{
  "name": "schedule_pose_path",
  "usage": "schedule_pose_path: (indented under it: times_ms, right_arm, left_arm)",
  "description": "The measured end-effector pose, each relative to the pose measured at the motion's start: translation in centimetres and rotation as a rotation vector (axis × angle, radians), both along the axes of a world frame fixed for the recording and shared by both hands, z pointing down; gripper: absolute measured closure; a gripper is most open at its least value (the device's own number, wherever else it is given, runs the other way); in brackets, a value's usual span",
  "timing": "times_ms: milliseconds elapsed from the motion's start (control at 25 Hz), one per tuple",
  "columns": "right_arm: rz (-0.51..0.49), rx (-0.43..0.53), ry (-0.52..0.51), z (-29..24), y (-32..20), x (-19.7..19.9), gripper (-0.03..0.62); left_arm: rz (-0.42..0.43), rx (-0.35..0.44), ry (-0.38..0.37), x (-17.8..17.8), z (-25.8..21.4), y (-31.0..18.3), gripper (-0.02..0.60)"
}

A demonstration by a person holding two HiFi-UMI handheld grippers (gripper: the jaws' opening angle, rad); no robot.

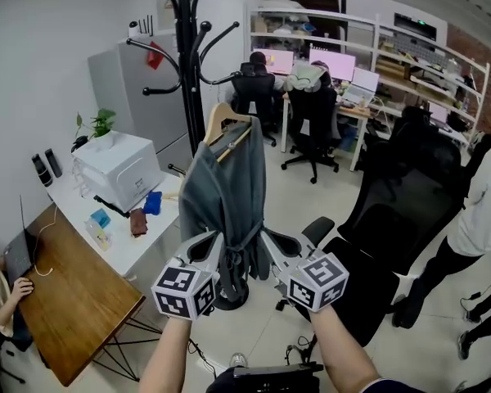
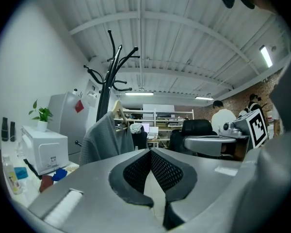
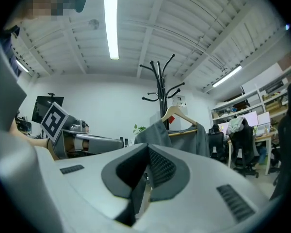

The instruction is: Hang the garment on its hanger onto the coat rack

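**Supervisor:** Report claw state and load position.

**Operator:** My left gripper (image 2: pixel 150 150) is clenched on nothing, with its pads together. My right gripper (image 3: pixel 148 147) is also clenched and empty. Both point level, near the lower end of the garment (image 1: pixel 225 187). I cannot tell whether either one touches it. The garment is draped on its hanger (image 1: pixel 218 119), which sits against the pole of the coat rack (image 1: pixel 186 64), under the rack's lower arms. The seat of the hook is not visible to me.

**Supervisor:** How will you handle this step?

**Operator:** I judge the hang to be made.
1. I leave both claws clenched so that no jaw snags the fabric.
2. I draw them back level, away from the pole and clear of the dangling belt ends.
3. I confirm that the hook sits fully over an arm, and reseat it if the hanger swings.
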State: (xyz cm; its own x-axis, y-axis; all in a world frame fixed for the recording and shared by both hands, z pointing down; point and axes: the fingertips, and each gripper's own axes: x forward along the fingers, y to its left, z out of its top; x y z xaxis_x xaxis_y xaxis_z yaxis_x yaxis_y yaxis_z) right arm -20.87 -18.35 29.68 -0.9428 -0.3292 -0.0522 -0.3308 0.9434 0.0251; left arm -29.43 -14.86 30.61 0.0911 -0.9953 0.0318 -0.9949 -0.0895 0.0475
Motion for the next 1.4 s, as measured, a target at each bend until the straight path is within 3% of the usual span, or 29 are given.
schedule_pose_path:
  times_ms: [640, 1400]
  right_arm:
    - [-0.055, 0.012, -0.007, 0.0, 3.5, 2.8, 0.594]
    - [-0.078, 0.025, 0.000, -0.4, 4.8, 3.8, 0.594]
  left_arm:
    - [-0.019, -0.008, -0.014, 3.9, 0.2, 3.1, 0.577]
    - [-0.044, -0.010, -0.015, 4.9, 0.1, 4.6, 0.577]
